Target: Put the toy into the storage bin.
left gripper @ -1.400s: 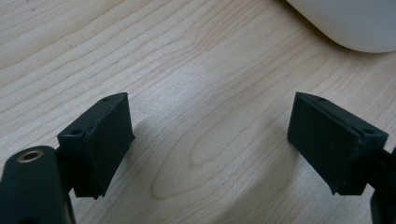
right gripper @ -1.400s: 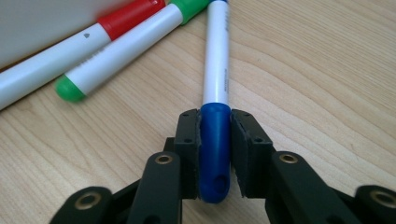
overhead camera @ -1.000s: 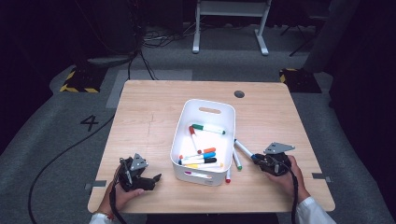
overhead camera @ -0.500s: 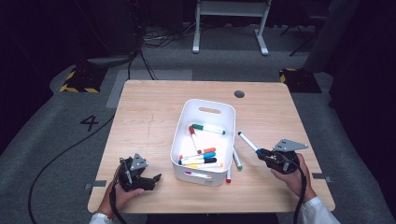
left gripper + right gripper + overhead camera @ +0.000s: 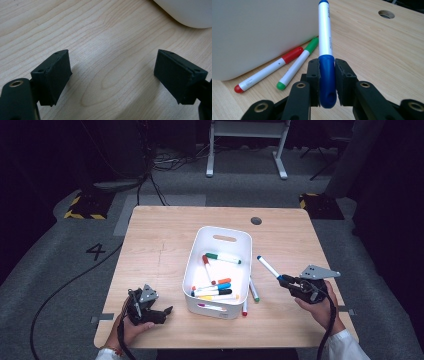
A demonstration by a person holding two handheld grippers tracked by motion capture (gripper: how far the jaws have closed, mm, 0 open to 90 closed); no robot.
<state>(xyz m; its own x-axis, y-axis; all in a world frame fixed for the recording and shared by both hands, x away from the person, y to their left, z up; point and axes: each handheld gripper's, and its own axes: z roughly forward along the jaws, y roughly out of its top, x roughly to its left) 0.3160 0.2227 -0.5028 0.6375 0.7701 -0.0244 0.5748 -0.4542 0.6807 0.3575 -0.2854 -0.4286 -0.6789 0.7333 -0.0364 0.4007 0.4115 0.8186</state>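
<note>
The right gripper (image 5: 286, 280), now farther right of the white bin (image 5: 218, 270) than half a second ago, pinches a blue-capped marker (image 5: 268, 266) pointing toward ten o'clock. The left gripper (image 5: 161, 312) rests unmoved at the table's (image 5: 160, 245) seven o'clock corner, jaws spread and empty. Red-capped (image 5: 268, 70) and green-capped markers (image 5: 297, 64) lie beside the bin.

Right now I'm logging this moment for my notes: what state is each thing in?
Left claw: open, holds nothing, low over the table.
Right claw: shut on the blue marker at its cap, marker off the table.
White bin: open-topped, holds several markers.
Red marker: capped, lying on the table beside the bin.
Green marker: capped, lying beside the red one.
</note>
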